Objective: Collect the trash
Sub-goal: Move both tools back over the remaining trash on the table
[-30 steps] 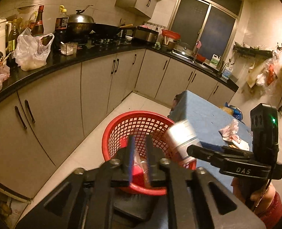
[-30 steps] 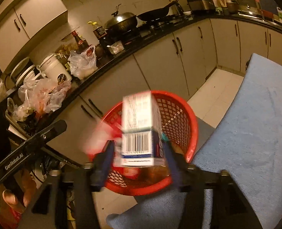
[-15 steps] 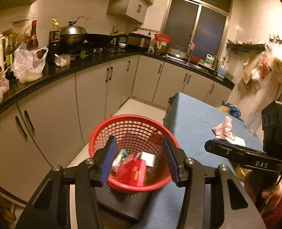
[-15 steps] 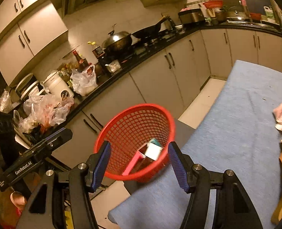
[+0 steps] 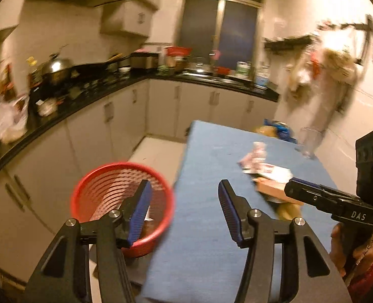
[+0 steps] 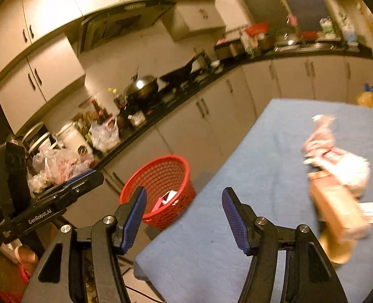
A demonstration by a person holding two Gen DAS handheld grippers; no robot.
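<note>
The left gripper (image 5: 184,208) is hovering with its jaws spread wide and nothing between them, above the near left edge of the bench (image 5: 206,214). The right gripper (image 6: 184,212) is likewise standing wide open and empty over the same edge; in the left wrist view it is showing at the far right (image 5: 297,192), with its tips near the trash pile. The left gripper is appearing in the right wrist view at the left (image 6: 85,179).

The basket (image 6: 161,176) is sitting beside the left edge of the bench, lower than the bench top. It is holding a few small boxes (image 6: 167,198), partly hidden by the rim.

The remaining trash is lying on the right half of the bench, well apart from the basket:
- a crumpled pink-and-white wrapper (image 6: 323,136);
- a white wad (image 6: 355,171) touching it;
- a brown carton (image 6: 338,207) just beside the wad, motion-blurred.

Nothing is standing between the grippers and this pile. A clear glass (image 5: 309,142) is standing near the far right edge of the bench. A blue bag (image 5: 280,130) is lying at the far end. Behind, the counter (image 6: 181,103) is carrying a wok (image 6: 142,87) and plastic bags (image 6: 104,132).
</note>
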